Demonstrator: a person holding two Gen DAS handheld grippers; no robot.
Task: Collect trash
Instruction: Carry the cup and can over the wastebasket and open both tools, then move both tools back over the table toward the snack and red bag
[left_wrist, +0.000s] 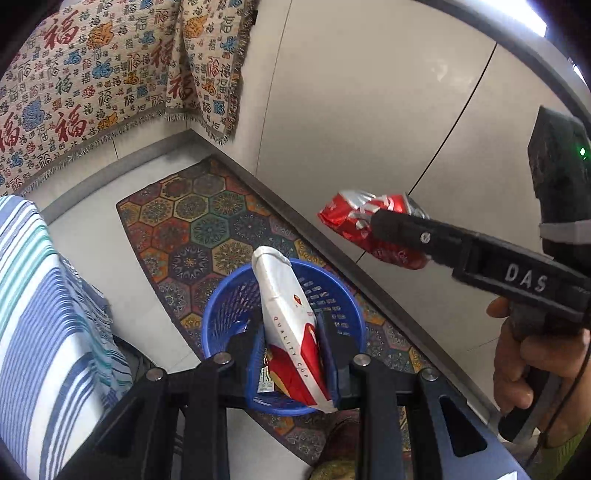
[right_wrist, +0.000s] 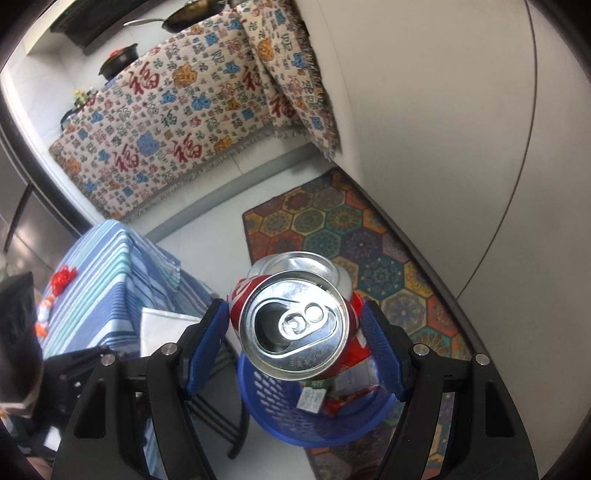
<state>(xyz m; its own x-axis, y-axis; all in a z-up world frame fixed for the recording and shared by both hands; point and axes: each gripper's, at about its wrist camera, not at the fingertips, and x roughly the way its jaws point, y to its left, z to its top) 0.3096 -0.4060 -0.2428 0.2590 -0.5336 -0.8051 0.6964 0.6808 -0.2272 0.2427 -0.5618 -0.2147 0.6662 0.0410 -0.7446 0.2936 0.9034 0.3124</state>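
**newbie_ops:** Both claws loaded, how are you handling the drop?

**me:** Going left to right. My left gripper (left_wrist: 291, 354) is clamping a flattened paper cup (left_wrist: 291, 317), the white and red one reading "QUALITY CUP". It's sitting squeezed between the blue pads, sticking out forward past the fingertips. The blue basket (left_wrist: 221, 310) is lying right beyond and below those tips, so the cup's far end is already hanging over the opening. I'm thinking I just need to tilt the tip down a touch before letting go, so the cup slides in rather than catching on the rim.

**newbie_ops:** And the other side?

**me:** My right gripper (right_wrist: 295, 325) is pinching a crushed red soda can (right_wrist: 295, 325) across its body, top lid facing back at the camera. From the right wrist view the basket (right_wrist: 266, 398) is sitting directly under the fingers, with some wrappers already inside. From the left view, though, the can (left_wrist: 373, 225) is looking off to the side of the basket, over by the grey wall, so I'm judging I should centre it more before releasing. Crushed cans bounce, so I'm planning a low drop.
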